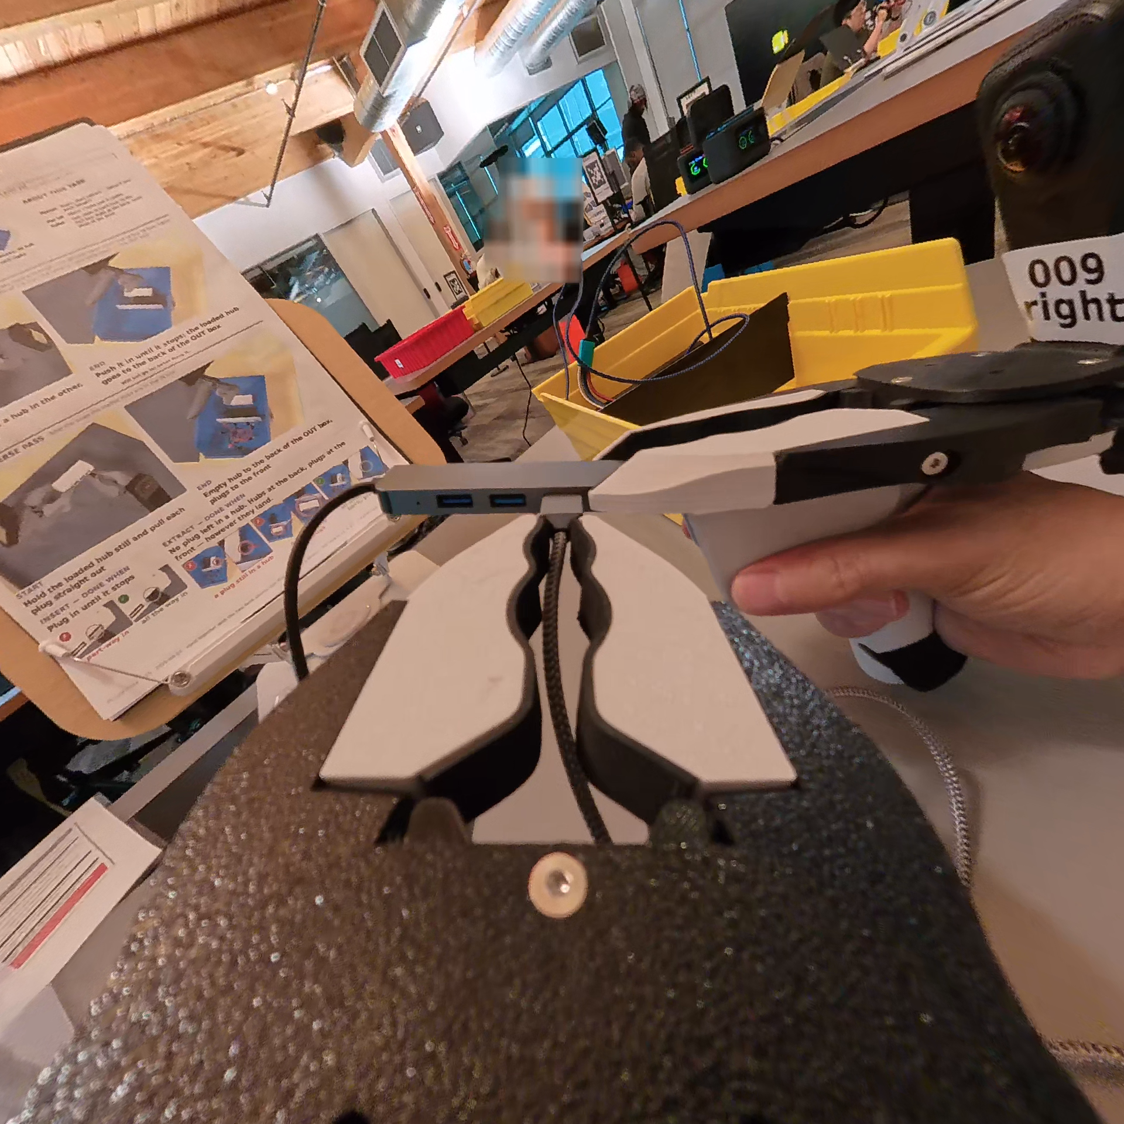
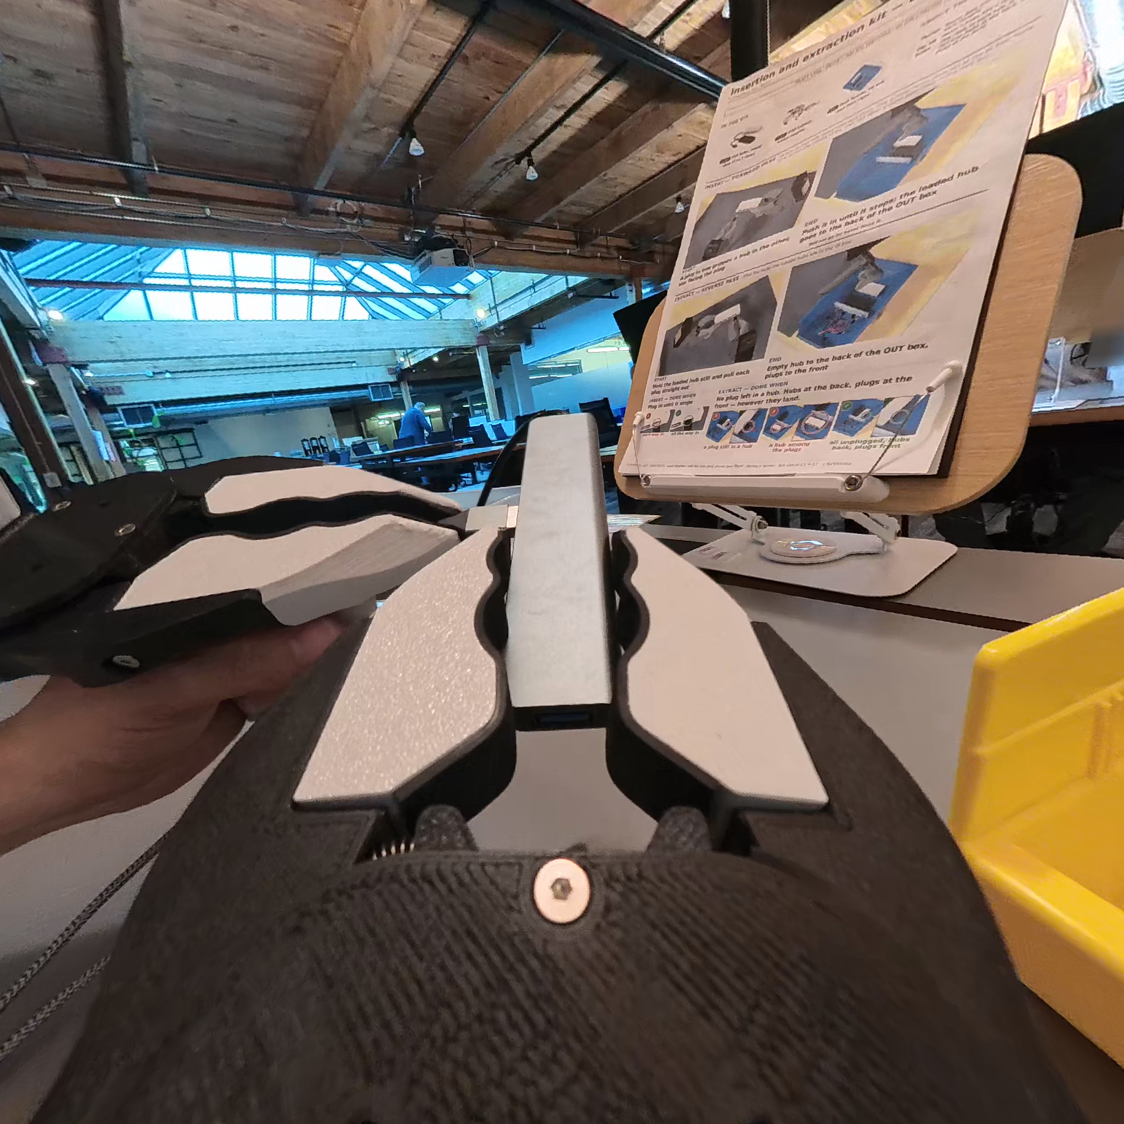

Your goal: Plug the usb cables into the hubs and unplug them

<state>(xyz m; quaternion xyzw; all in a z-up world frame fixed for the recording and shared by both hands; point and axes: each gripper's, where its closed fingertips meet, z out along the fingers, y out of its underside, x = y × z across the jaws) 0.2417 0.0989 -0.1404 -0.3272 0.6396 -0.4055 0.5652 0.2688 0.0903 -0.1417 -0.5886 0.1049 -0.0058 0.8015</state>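
Left gripper clamps braided cable, plug seated in hub; right gripper grips hub. Two ports empty; insert or extract, can't tell.

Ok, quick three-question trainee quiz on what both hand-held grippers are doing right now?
1. True or false: the right hand-held gripper is shut on the grey USB hub.
2. What does the left hand-held gripper grip?
A. red bin
B. braided cable behind its silver plug
C. paper sheet
3. How many blue side ports are empty in the left wrist view?

Key: 1 true; 2 B; 3 two.
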